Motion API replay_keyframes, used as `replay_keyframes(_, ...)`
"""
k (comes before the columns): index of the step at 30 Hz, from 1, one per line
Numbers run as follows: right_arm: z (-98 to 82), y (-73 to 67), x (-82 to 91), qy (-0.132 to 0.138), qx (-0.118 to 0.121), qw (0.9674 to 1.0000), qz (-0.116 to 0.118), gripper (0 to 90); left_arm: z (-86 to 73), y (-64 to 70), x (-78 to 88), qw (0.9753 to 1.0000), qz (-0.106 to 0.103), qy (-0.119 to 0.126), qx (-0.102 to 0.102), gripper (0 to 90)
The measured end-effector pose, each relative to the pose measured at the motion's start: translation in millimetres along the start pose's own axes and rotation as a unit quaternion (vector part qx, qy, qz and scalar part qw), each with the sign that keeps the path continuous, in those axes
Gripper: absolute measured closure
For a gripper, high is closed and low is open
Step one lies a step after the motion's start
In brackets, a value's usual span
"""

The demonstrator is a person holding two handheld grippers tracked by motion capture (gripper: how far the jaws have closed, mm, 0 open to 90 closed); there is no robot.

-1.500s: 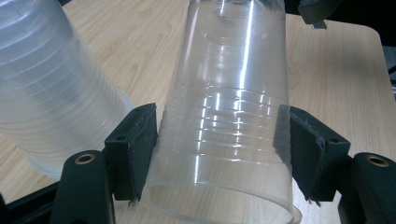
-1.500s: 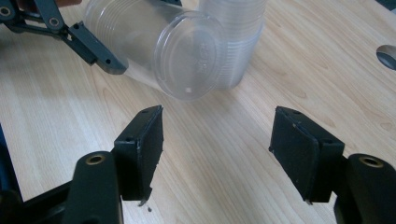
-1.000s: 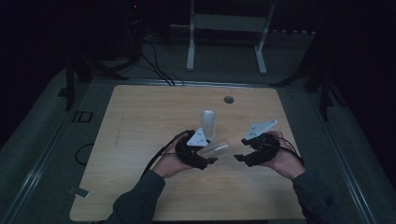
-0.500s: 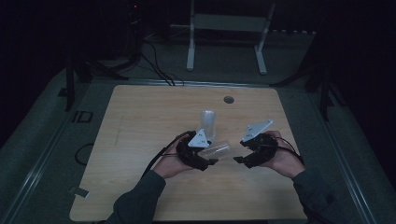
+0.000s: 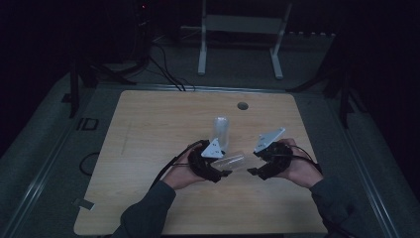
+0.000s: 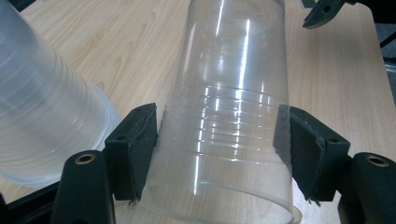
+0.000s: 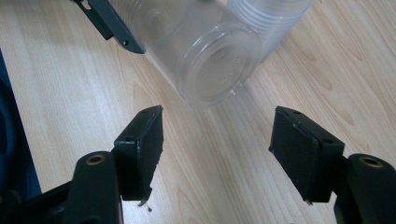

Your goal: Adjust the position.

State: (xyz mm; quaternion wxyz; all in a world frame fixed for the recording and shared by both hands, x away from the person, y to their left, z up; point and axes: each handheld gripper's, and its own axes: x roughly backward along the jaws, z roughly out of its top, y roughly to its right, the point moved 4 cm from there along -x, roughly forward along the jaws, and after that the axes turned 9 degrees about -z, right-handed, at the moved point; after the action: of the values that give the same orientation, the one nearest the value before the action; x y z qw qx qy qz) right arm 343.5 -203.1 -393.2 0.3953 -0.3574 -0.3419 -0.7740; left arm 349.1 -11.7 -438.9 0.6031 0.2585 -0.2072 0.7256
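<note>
I have my left gripper (image 6: 215, 154) clamped across the ribbed band near the rim of a clear plastic cup (image 6: 233, 93), a pad on each side, so the thin wall takes the squeeze where it is stiffest. I hold the cup lying almost level just above the surface (image 5: 148, 129), between my two hands in the high view. Its long axis runs from my left gripper toward my right gripper (image 7: 217, 149): the open mouth sits back by my left hand, the closed base (image 7: 222, 65) faces my right gripper and hangs just in front of it. That gripper stands half open with nothing between its pads, lined up on the base; I judge this sets it up to take the far end. Just beyond the held cup, a stack of nested cups (image 5: 220, 131) stands upright on the surface, close enough to draw from.
</note>
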Motion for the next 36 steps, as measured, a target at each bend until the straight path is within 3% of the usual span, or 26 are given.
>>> replay_keyframes(16, 5.0, -4.7, 0.0, -0.019, 0.044, 0.9987, 0.018, 34.3, 1.1, 5.4, -3.5, 0.9997, -0.013, -0.015, -0.014, 31.1)
replay_keyframes(36, 10.9, -9.5, -3.7, -0.045, 0.072, 0.9956, 0.04, 34.2, 3.2, 12.1, -8.2, 0.9986, -0.033, -0.026, -0.032, 31.2)
